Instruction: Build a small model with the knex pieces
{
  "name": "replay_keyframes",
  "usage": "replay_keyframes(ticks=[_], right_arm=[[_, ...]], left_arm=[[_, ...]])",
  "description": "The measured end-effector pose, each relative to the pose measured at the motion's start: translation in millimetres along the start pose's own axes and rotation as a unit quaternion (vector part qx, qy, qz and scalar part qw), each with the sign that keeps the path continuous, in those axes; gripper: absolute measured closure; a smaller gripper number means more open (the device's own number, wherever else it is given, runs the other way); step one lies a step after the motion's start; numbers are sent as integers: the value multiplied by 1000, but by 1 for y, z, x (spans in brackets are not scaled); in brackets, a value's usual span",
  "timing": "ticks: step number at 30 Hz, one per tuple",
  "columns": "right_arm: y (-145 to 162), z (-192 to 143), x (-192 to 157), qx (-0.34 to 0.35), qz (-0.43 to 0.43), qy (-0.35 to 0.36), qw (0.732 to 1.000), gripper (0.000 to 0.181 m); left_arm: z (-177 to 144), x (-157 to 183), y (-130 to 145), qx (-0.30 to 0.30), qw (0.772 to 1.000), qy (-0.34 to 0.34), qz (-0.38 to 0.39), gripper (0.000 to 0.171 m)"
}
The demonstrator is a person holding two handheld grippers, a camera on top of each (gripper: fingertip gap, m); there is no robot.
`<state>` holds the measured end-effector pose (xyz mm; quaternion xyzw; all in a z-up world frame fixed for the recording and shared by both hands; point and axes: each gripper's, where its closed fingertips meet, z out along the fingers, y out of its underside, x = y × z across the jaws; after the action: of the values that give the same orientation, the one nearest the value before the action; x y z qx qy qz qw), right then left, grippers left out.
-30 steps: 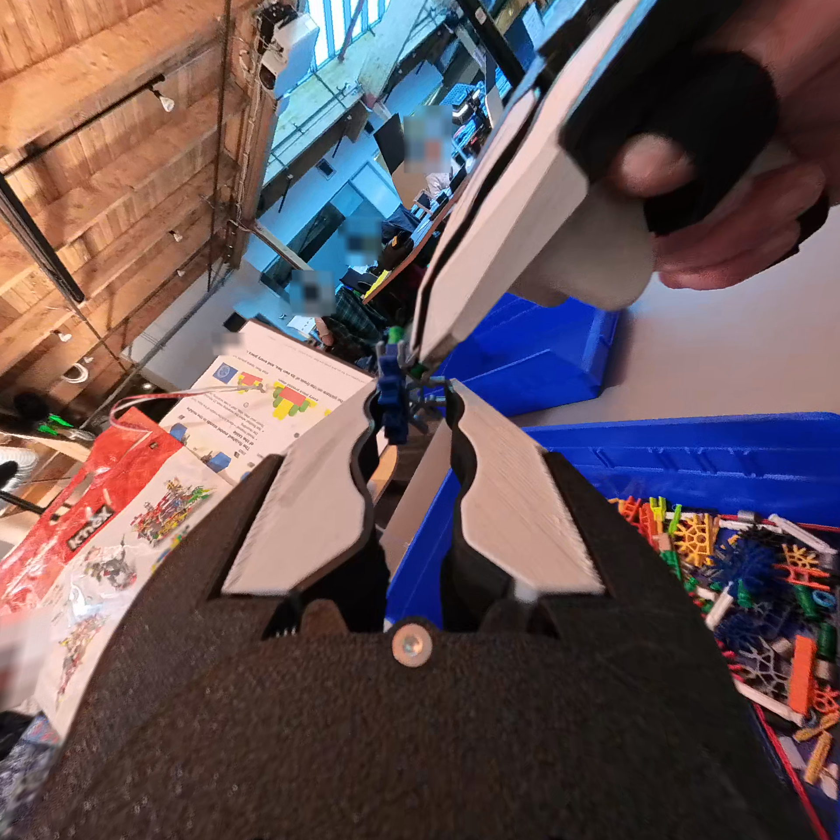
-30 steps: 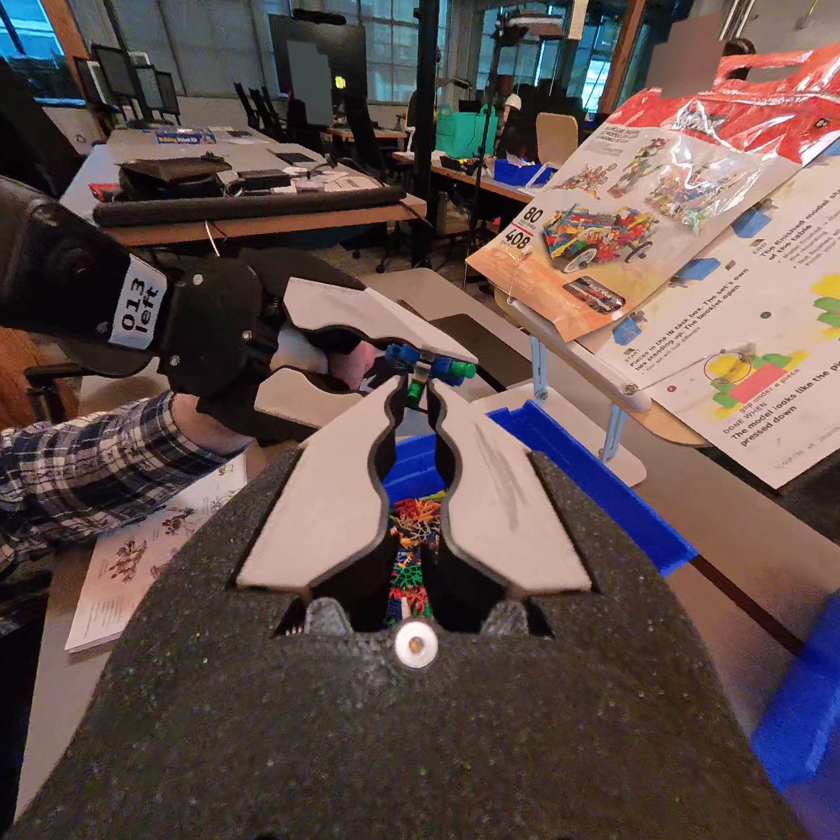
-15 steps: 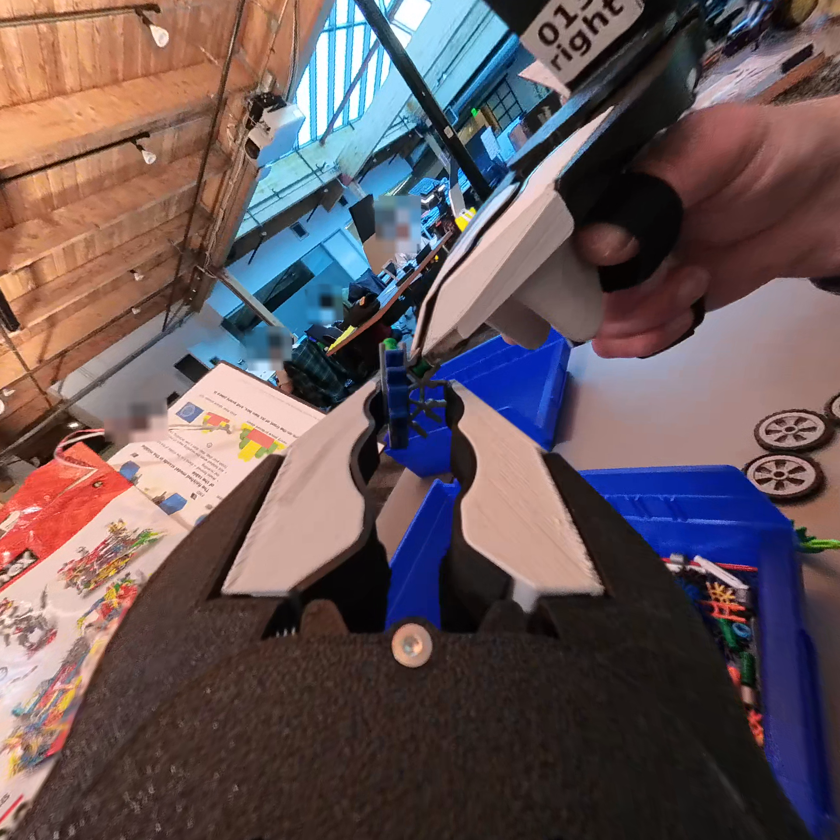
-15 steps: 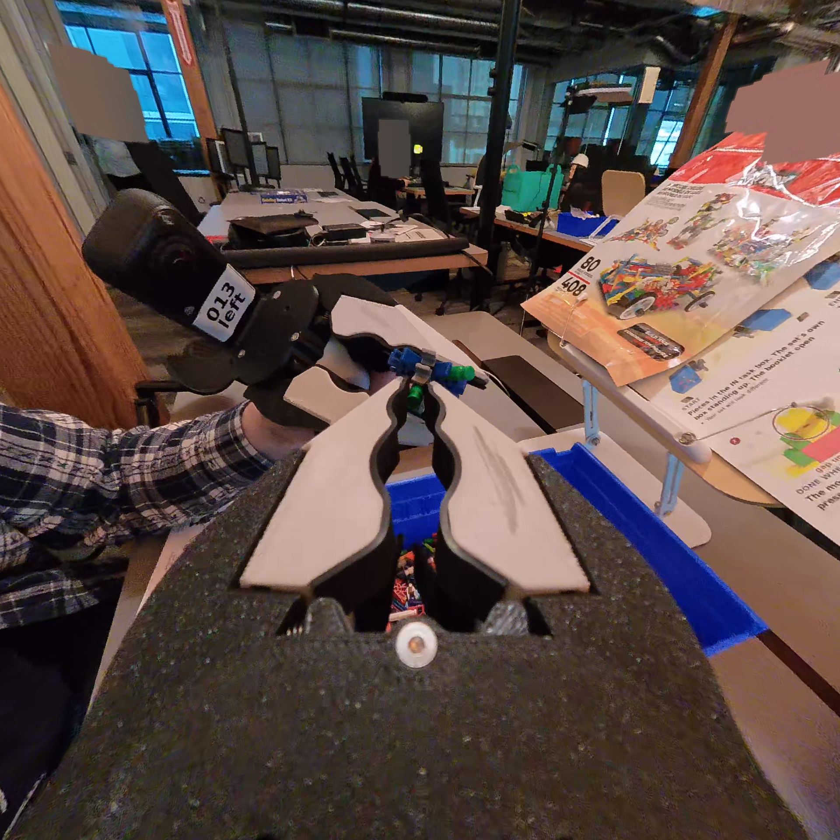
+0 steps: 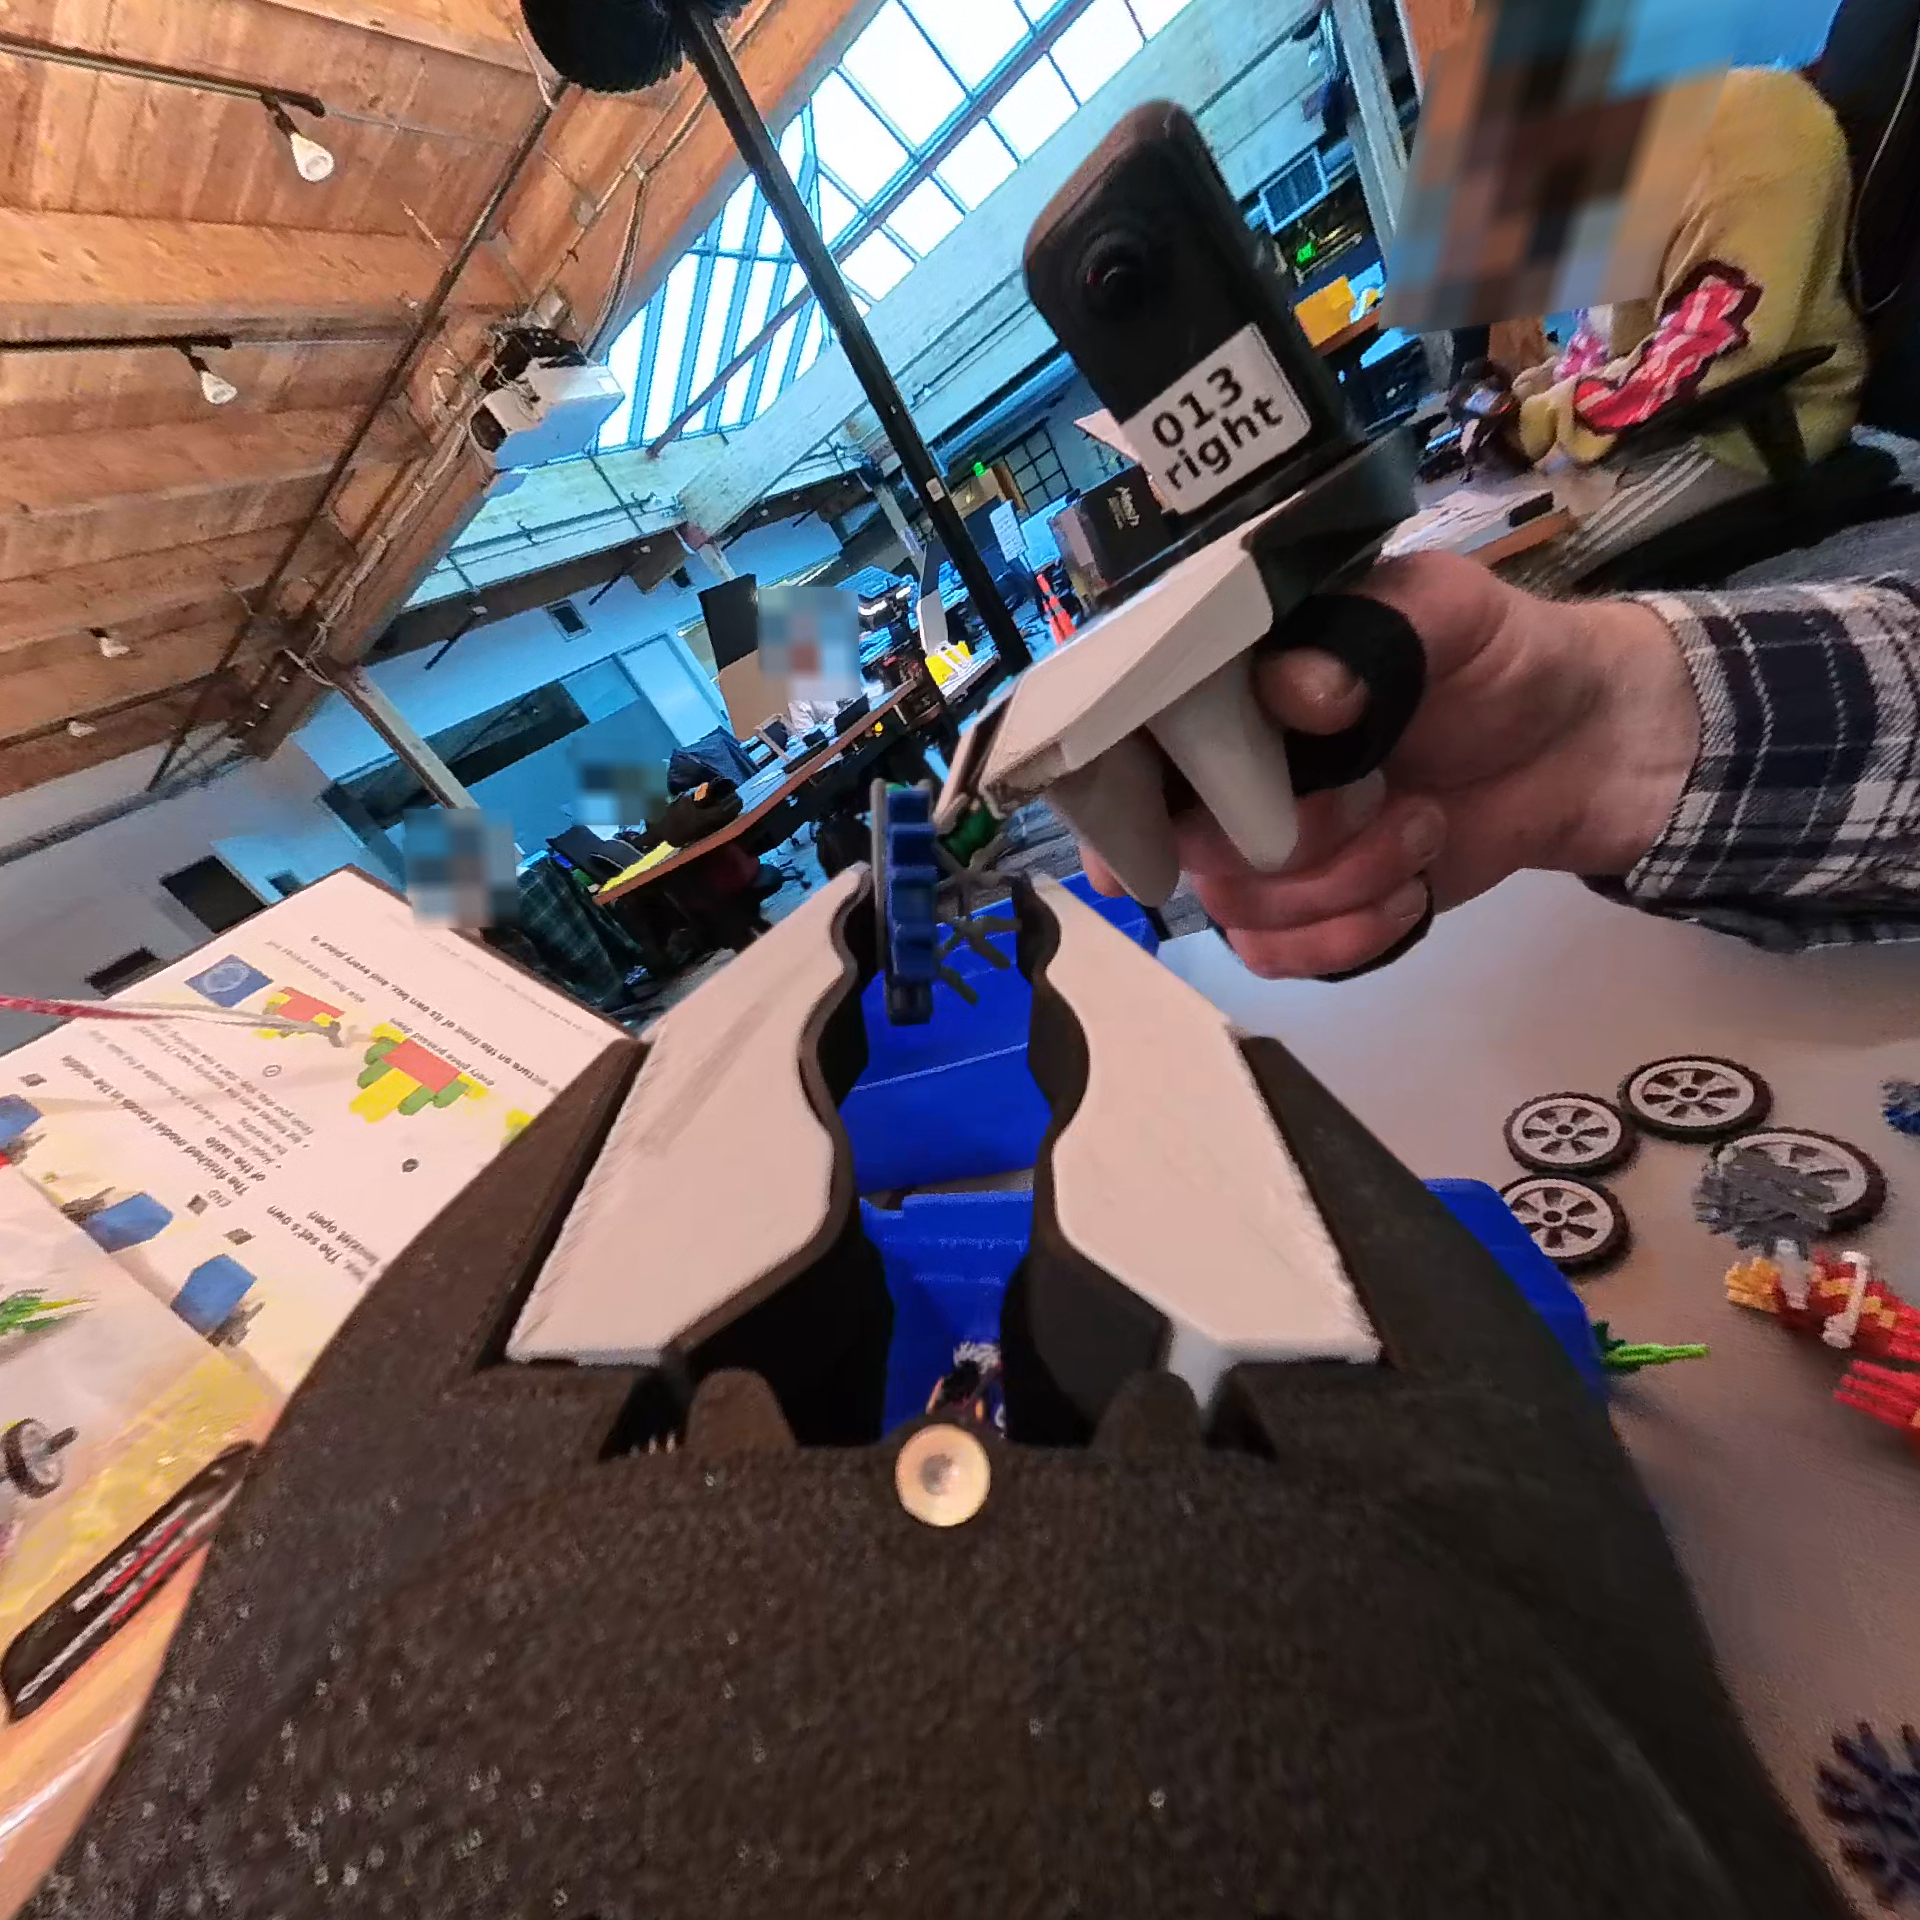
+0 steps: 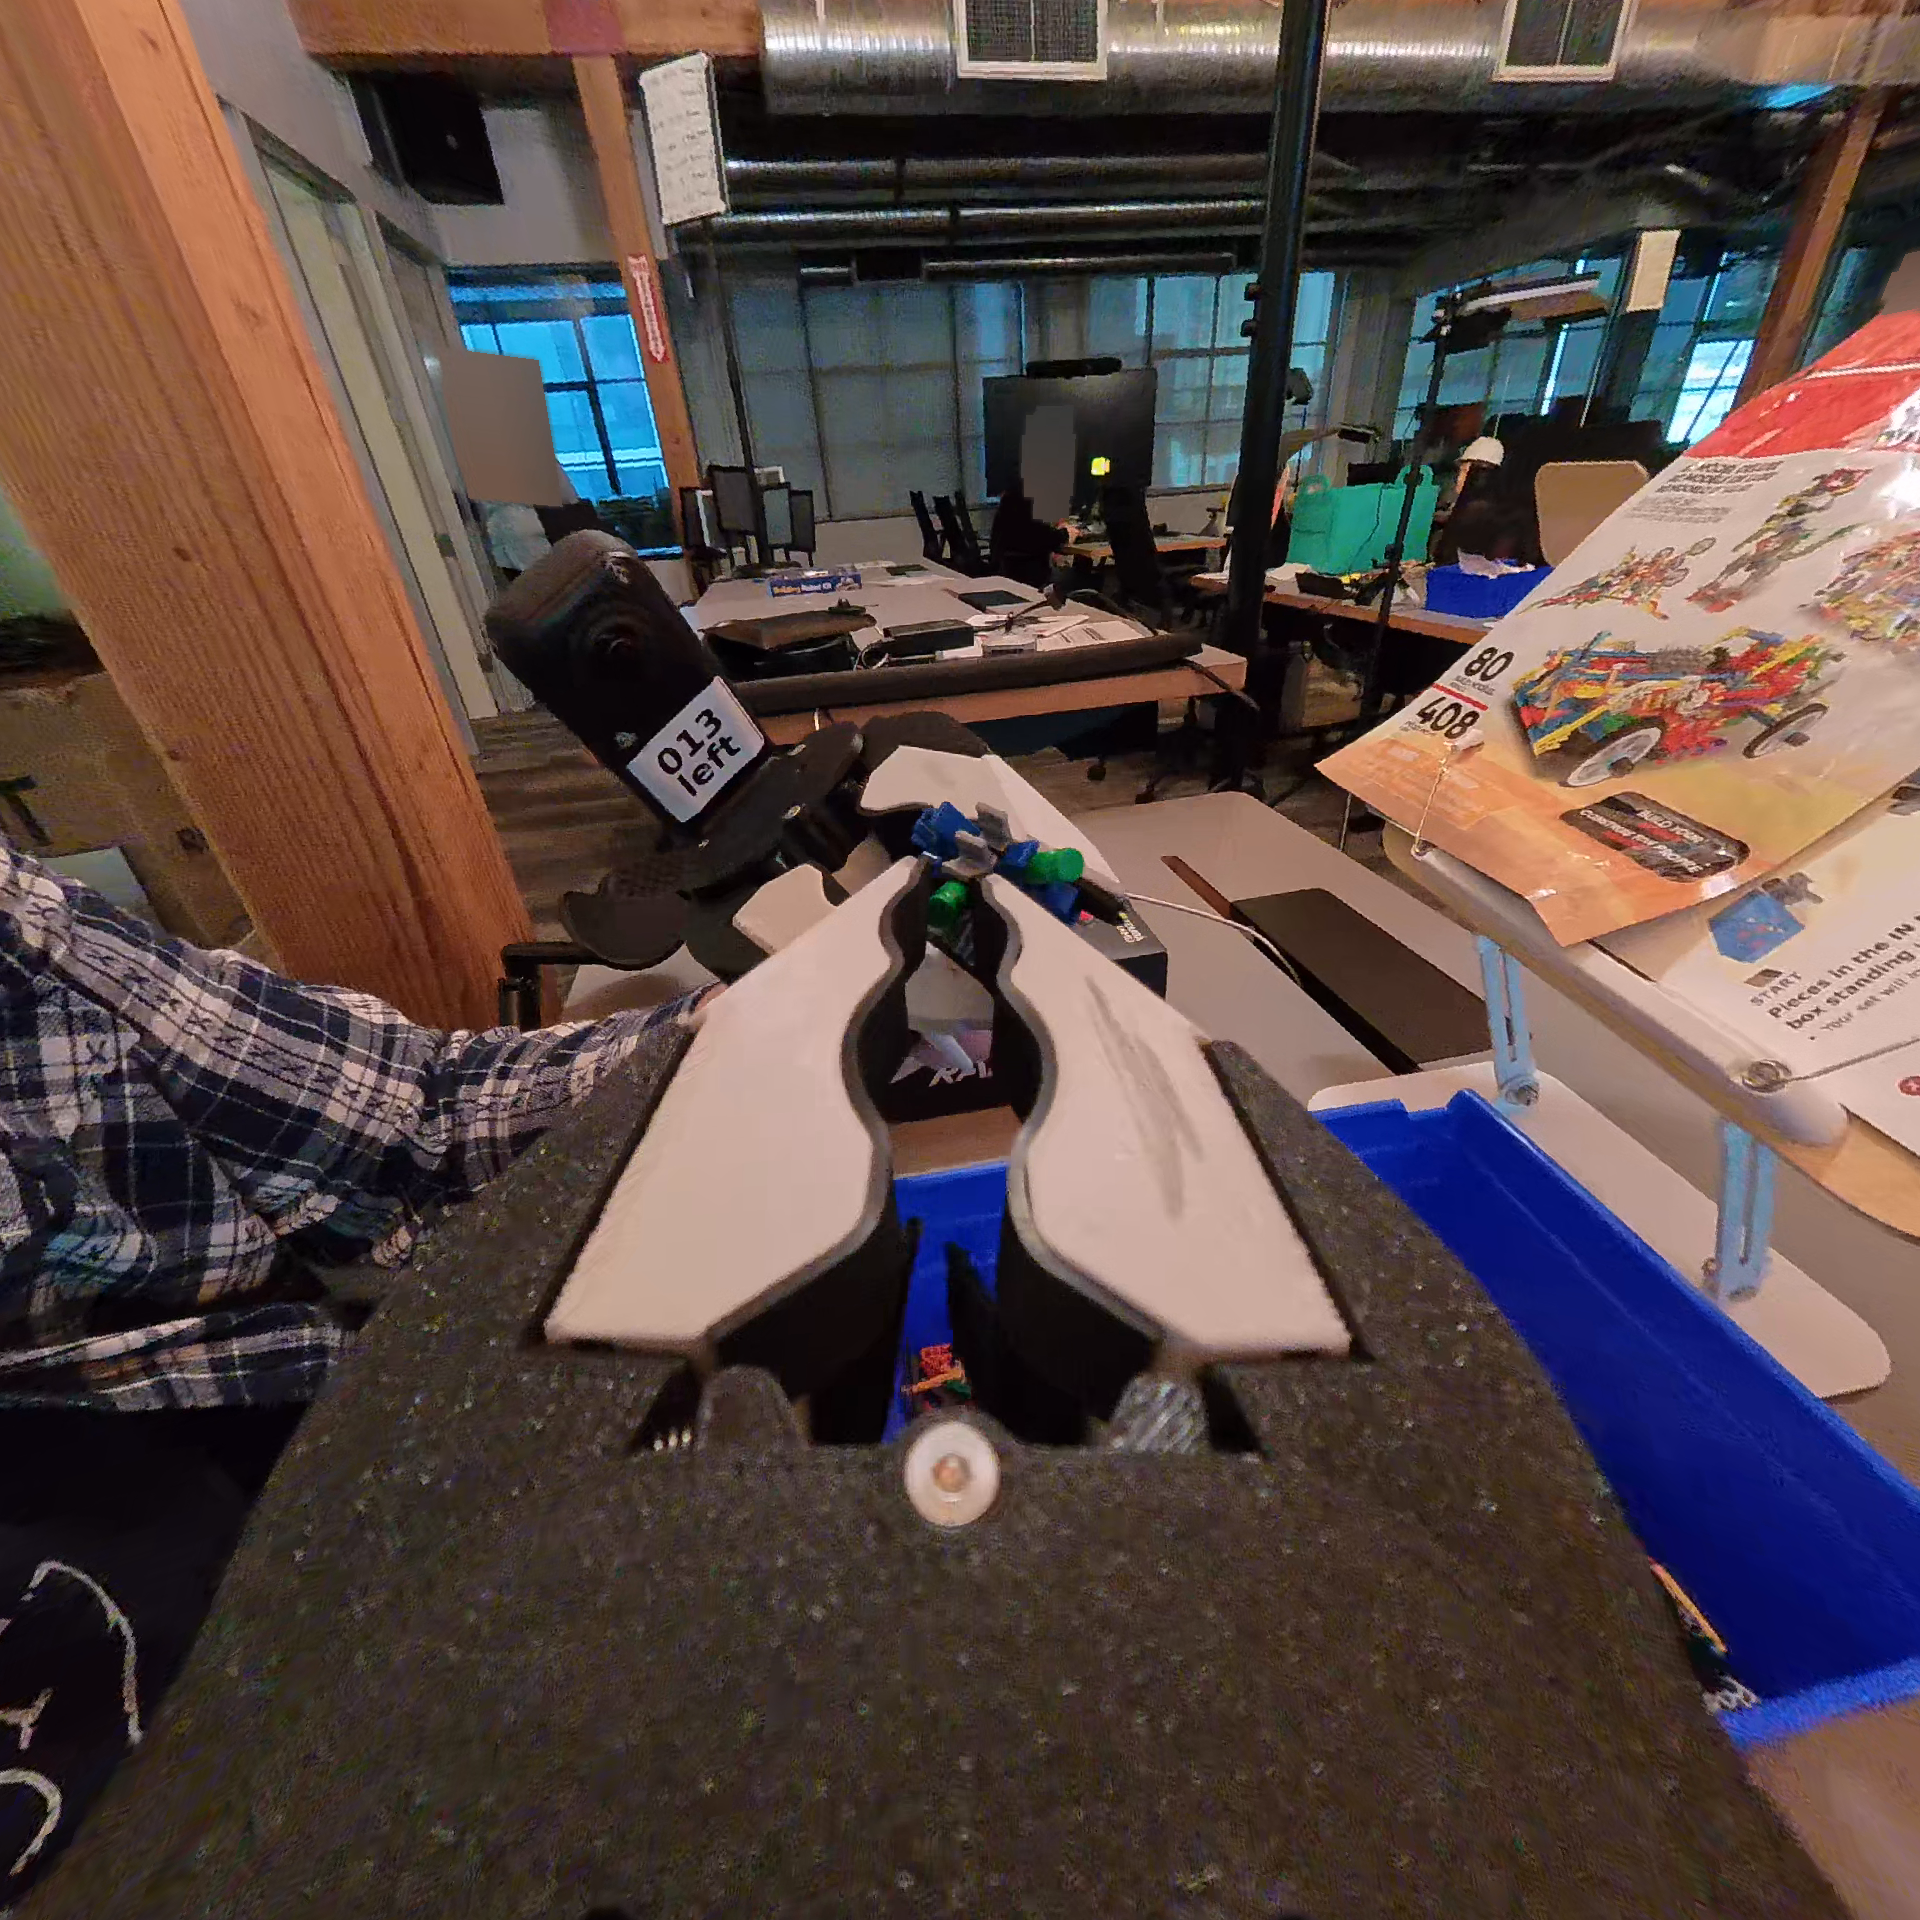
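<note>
Left tool (image 5: pixel 940 914) raised above the table (image 5: pixel 1714 997), fingers narrow, clamped on a small toy assembly: blue snowflake connector (image 5: pixel 907 914) edge-on between the tips, grey connector (image 5: pixel 971 935) just beside it, touching. Right tool (image 6: pixel 961 899) meeting it from the other side, fingers nearly together, pinched on a short green rod (image 6: pixel 945 902) that plugs into the same assembly. Second green rod (image 6: pixel 1049 864) sticking out sideways from the blue piece. Whole assembly in the air, held by both tools at once, above the blue bin (image 6: pixel 1621 1340).

In the left wrist view, right tool (image 5: pixel 966 816) seen from outside, tips on the green rod (image 5: pixel 975 828), bare hand (image 5: pixel 1455 769) on the handle, plaid sleeve (image 5: pixel 1787 748) behind. In the right wrist view, left tool (image 6: pixel 940 821) seen from outside, plaid sleeve (image 6: pixel 208 1091) leading to it.

On the table right of the bin: four black-and-grey wheels (image 5: pixel 1569 1132), a grey connector lying on one of them (image 5: pixel 1756 1195), a red-yellow piece cluster (image 5: pixel 1829 1299), a green piece (image 5: pixel 1652 1353). Loose coloured pieces inside the bin, mostly hidden by the tool body. Instruction sheet (image 5: pixel 343 1081) and toy-set packaging (image 6: pixel 1683 717) propped on a tilted stand (image 6: pixel 1621 1029) beside the bin. Second blue bin (image 5: pixel 956 1091) beyond the first.
</note>
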<state>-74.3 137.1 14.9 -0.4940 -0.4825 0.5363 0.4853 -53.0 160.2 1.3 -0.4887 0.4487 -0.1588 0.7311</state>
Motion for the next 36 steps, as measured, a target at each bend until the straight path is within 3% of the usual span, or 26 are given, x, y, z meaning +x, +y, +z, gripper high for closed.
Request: replay_keyframes(ticks=[19, 23, 26, 36], right_arm=[[-7, 0, -11, 75, 38, -75, 994, 175], [-8, -1, -13, 85, 36, -82, 992, 175], [-3, -1, -8, 67, 26, -59, 996, 175], [-12, -1, -21, 102, 28, -113, 988, 175]], left_arm=[[-7, 7, -18, 82, 991, 55, -89, 150], [-7, 8, -19, 89, 989, 63, -102, 149], [-7, 7, -12, 61, 994, 57, -76, 149], [-13, 14, -29, 125, 975, 112, -145, 149]])
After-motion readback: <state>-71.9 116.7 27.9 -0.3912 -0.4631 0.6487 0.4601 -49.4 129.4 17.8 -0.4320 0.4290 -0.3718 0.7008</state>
